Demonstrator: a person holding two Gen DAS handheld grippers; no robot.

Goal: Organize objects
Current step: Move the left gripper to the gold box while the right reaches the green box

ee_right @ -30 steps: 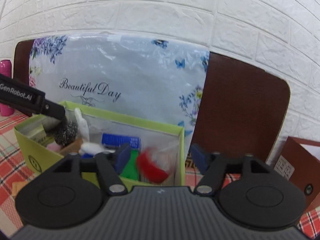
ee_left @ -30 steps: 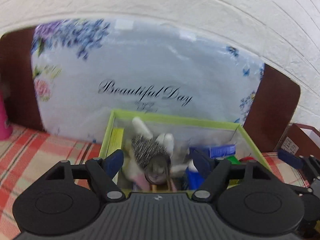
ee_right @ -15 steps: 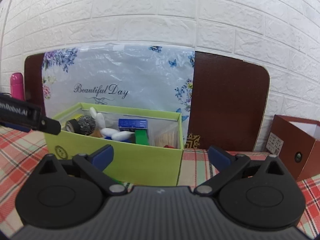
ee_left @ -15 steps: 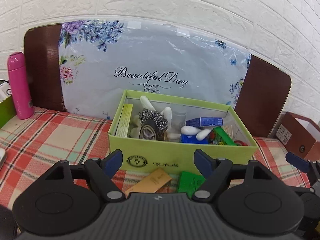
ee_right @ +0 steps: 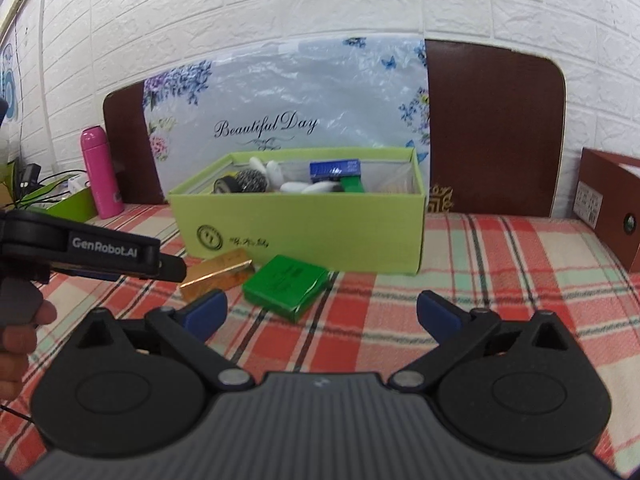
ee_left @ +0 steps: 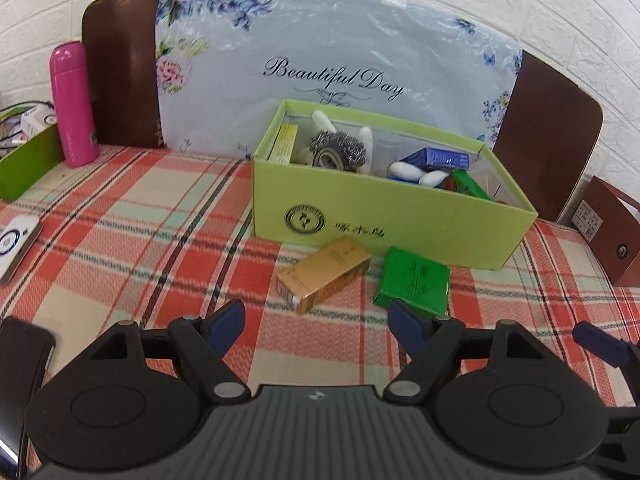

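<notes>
A lime green box (ee_left: pixel 384 220) stands on the plaid tablecloth and holds a steel scourer (ee_left: pixel 340 148), a tape roll, white pieces, a blue carton (ee_left: pixel 440 158) and a green pack. In front of it lie a gold box (ee_left: pixel 324 274) and a green box (ee_left: pixel 414 282). The same lime box (ee_right: pixel 304 232), gold box (ee_right: pixel 218 274) and green box (ee_right: pixel 286 284) show in the right wrist view. My left gripper (ee_left: pixel 318 322) is open and empty, just short of the gold box. My right gripper (ee_right: pixel 322 314) is open and empty, near the green box.
A pink bottle (ee_left: pixel 72 104) and a green tray (ee_left: pixel 24 164) stand at the far left. A brown box (ee_left: pixel 612 228) stands at the right. A white device (ee_left: pixel 16 244) and a dark phone (ee_left: pixel 20 360) lie at the left edge. A floral bag and brown board lean on the wall.
Both grippers have pulled back and up from the lime box. The scourer and tape roll now lie inside it. The gold and green boxes have come into view.
</notes>
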